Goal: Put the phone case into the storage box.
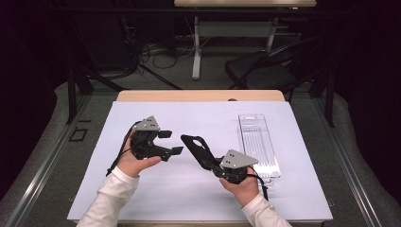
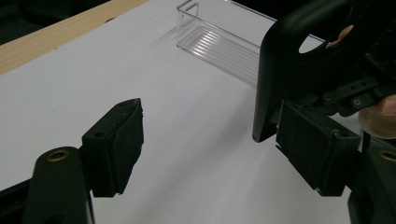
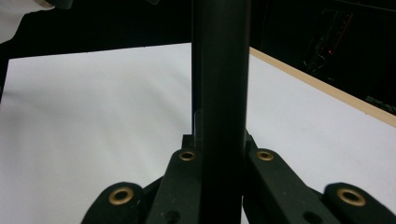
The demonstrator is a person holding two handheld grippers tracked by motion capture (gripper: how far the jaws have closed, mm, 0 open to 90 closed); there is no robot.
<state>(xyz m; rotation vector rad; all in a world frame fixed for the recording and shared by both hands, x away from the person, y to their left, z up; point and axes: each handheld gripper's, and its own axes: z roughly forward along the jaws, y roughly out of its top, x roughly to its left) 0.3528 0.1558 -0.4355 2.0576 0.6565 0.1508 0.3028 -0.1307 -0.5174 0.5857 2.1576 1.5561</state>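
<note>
Right now the right gripper (image 1: 218,166) is clamped tight on a black tool (image 1: 198,149), held just above the white surface (image 1: 156,198) btw. both hands and angled up-left toward the left gripper (image 1: 171,142), whose jaws stand apart w/ nothing between them, one pad close beside the tool's edge. To take it over well, the left should prob. center its pads on the tool's free end & bite firmly before the right lets go. Tool looks flat, matte, elongated, w/ an oval hole near its far end; a clear tray (image 1: 257,142) lies right of it.
</note>
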